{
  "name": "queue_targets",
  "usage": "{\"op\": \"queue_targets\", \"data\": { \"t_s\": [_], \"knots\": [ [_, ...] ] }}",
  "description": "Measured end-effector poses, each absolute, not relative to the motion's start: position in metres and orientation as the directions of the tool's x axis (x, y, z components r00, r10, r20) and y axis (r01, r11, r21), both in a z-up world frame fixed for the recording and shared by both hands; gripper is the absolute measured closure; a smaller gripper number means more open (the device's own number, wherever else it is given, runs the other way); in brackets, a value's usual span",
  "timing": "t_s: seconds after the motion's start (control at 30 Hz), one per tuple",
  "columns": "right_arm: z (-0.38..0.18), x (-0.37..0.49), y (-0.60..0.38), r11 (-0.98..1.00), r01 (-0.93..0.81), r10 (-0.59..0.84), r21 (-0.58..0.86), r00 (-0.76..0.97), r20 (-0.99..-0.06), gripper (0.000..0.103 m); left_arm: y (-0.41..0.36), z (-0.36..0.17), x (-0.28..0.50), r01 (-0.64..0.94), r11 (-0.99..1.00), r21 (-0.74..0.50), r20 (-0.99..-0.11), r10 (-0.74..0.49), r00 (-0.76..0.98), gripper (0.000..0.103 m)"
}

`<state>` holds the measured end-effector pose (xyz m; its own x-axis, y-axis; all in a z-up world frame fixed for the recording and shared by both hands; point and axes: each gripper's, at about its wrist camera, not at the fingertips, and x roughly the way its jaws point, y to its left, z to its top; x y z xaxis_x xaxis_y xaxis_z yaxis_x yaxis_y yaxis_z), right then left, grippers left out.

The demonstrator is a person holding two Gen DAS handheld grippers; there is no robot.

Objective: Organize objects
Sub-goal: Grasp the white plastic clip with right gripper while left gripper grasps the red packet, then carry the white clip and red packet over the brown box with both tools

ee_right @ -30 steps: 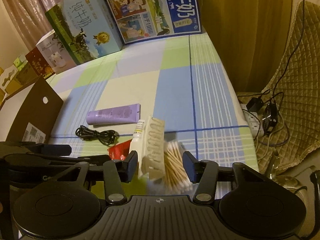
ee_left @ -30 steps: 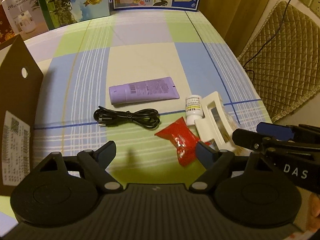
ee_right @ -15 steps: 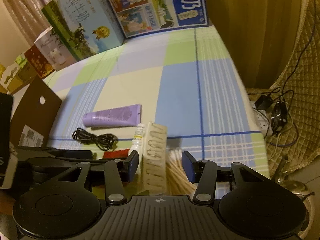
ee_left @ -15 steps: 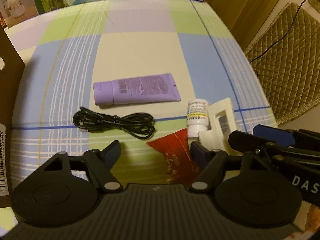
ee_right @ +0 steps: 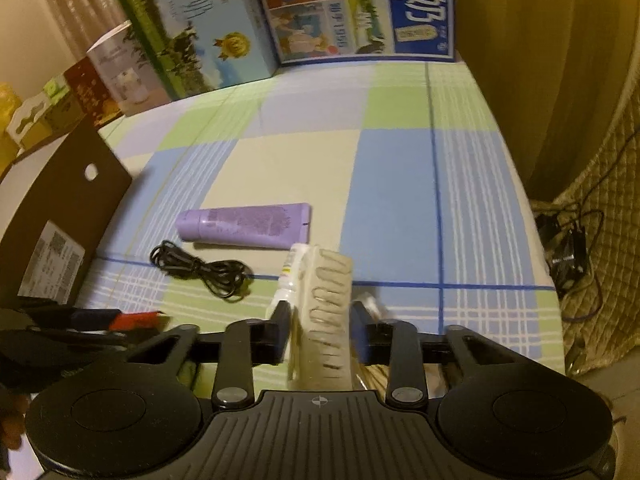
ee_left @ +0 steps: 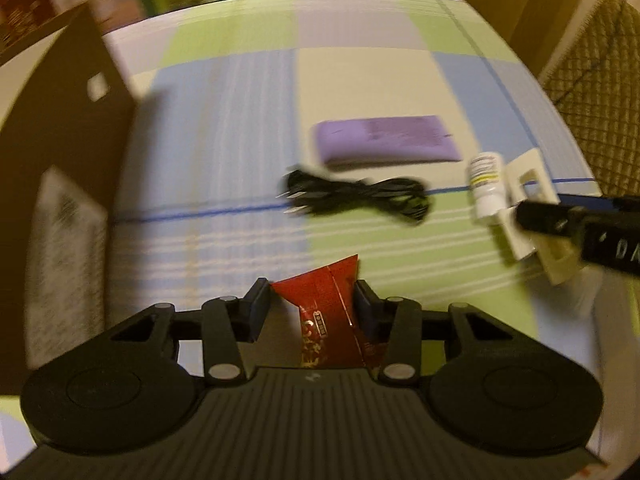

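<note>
My left gripper [ee_left: 310, 304] is shut on a red packet [ee_left: 328, 312] at the near edge of the checked tablecloth. My right gripper [ee_right: 320, 320] is shut on a cream cotton-swab box [ee_right: 324, 312], standing on edge, with swabs [ee_right: 372, 372] spilling to its right. The box also shows in the left wrist view [ee_left: 532, 216], with my right gripper's finger across it. A small white bottle [ee_left: 486, 188] stands beside the box. A purple tube [ee_left: 384, 140] and a coiled black cable [ee_left: 356, 196] lie further out; both show in the right wrist view, tube [ee_right: 244, 226], cable [ee_right: 200, 270].
A brown cardboard box flap [ee_left: 60, 152] with a white label rises at the left. Milk cartons and gift boxes [ee_right: 280, 20] line the far edge. The table's right edge drops to a quilted cushion [ee_right: 600, 240] with a power strip and cords [ee_right: 568, 256].
My left gripper swung left and closed on the red packet. My right gripper closed on the cotton-swab box. The left view is now motion-blurred.
</note>
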<state>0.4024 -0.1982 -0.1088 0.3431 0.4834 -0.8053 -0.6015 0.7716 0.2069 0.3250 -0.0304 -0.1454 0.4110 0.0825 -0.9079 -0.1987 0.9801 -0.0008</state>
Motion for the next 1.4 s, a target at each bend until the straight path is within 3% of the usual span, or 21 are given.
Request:
{"op": "queue_targets", "data": {
  "t_s": [0.5, 0.87, 1.4],
  "knots": [
    [-0.118, 0.319, -0.173, 0.615, -0.773, 0.492, 0.155, 0.222, -0.842, 0.078, -0.015, -0.139, 0.250, -0.260, 0.966, -0.003, -0.914, 0.102, 0.392, 0.063],
    [-0.101, 0.299, -0.174, 0.617, -0.763, 0.533, 0.194, 0.223, -0.816, 0.078, -0.013, -0.129, 0.223, -0.255, 0.966, -0.053, -0.909, 0.059, 0.413, 0.066],
    [-0.056, 0.262, -0.142, 0.598, -0.764, 0.602, 0.242, 0.229, -0.765, 0.078, 0.010, -0.070, 0.194, -0.220, 0.970, -0.107, -0.860, 0.021, 0.509, 0.066]
  ]
}}
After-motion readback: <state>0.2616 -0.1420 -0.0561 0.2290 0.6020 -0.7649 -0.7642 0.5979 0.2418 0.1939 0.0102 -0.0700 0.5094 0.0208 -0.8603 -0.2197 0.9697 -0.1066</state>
